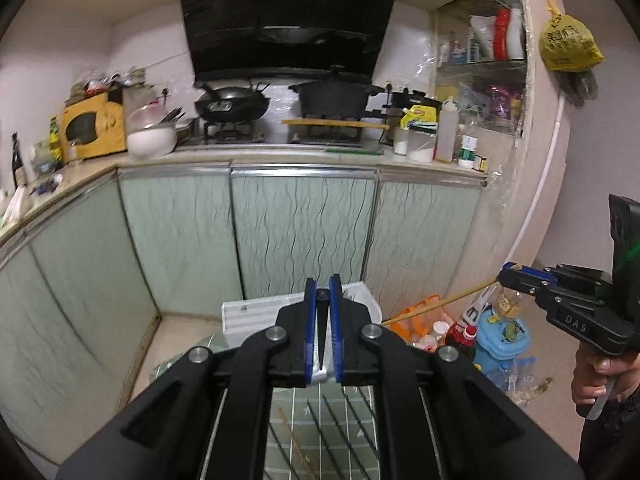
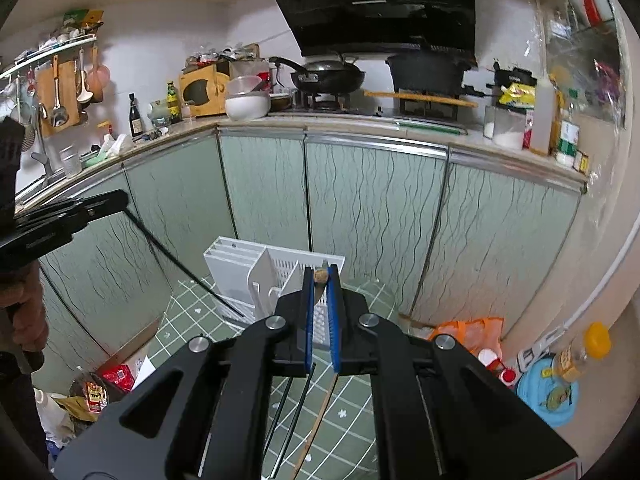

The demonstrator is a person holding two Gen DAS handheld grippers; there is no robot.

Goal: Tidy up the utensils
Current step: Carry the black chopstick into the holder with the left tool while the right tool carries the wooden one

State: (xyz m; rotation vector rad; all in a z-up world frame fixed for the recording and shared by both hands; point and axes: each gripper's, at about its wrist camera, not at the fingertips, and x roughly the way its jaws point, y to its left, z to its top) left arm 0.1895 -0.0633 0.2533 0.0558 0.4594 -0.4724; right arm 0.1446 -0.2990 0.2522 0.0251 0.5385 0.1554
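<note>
The left gripper (image 1: 322, 300) is clamped on a thin black chopstick (image 2: 188, 270), seen end-on between its blue pads in the left wrist view. In the right wrist view the same stick runs as a long dark line from that gripper (image 2: 108, 202) at the left edge down to the base of the white plastic utensil holder (image 2: 240, 276).

The right gripper (image 2: 321, 280) is closed on a light wooden chopstick (image 1: 436, 302), whose pale round end shows between its pad tips. In the left wrist view this stick slants down and leftward from the right gripper (image 1: 508, 274) toward the white holder, though whether its far tip touches the holder is hidden behind the left gripper.

The utensil holder stands upright on the green mat with a white grid pattern (image 2: 352, 412), near the pale green cabinet doors (image 2: 372, 208) (its slotted section sits to the left, its perforated basket compartments to the right). More chopsticks, dark ones and a wooden one (image 2: 316, 424), lie on the mat at its near edge beneath the right gripper.

To the right of the mat on the floor are an orange plastic bag (image 2: 468, 330) and a light blue plastic container (image 2: 548, 392). Above the cabinets, the tabletop (image 2: 280, 118) carries a black wok (image 2: 328, 76), a black pot (image 2: 428, 68), and a yellow box (image 2: 202, 88).
</note>
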